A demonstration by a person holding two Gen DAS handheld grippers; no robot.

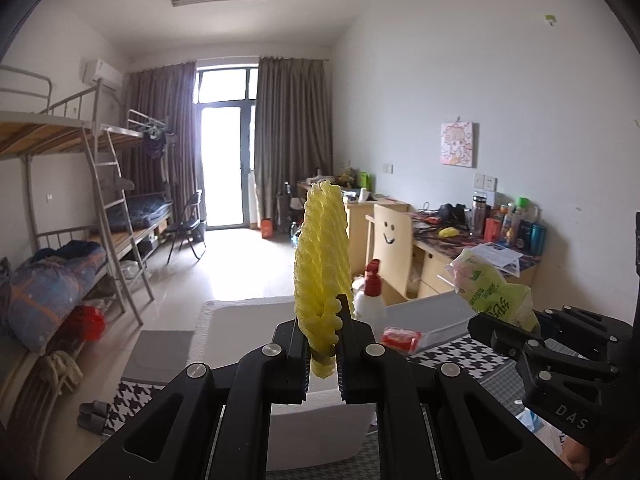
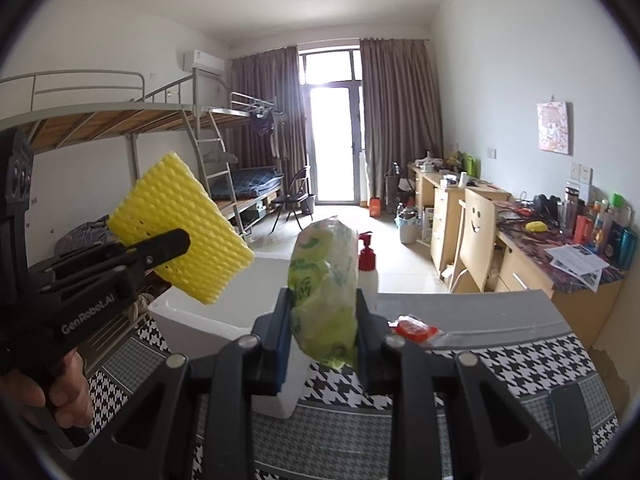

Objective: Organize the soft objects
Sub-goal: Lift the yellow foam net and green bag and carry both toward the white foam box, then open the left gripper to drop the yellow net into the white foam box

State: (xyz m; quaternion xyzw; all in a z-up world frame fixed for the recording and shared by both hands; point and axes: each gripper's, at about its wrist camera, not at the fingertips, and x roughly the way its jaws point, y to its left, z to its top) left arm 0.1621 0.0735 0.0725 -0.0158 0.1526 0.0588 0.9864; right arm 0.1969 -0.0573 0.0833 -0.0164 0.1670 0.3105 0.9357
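My left gripper [image 1: 325, 330] is shut on a yellow foam net sleeve [image 1: 322, 252], which stands upright, edge-on, above a white foam box [image 1: 240, 320]. From the right wrist view the same foam net sleeve [image 2: 182, 228] shows its broad ribbed face, pinched in the left gripper [image 2: 176, 242] that a hand [image 2: 60, 396] holds. My right gripper [image 2: 324, 316] is shut on a green-printed soft plastic pack [image 2: 326, 288], lifted above the table. That pack [image 1: 492, 288] also shows at the right of the left wrist view, in the right gripper [image 1: 504, 330].
Below lies a table with a houndstooth cloth [image 2: 480, 364]. On it are the white foam box [image 2: 224, 312], a white pump bottle with a red top [image 2: 366, 260], a red packet [image 2: 416, 330] and a grey lid [image 1: 160, 354]. Bunk beds stand left, desks [image 2: 532, 256] and a chair right.
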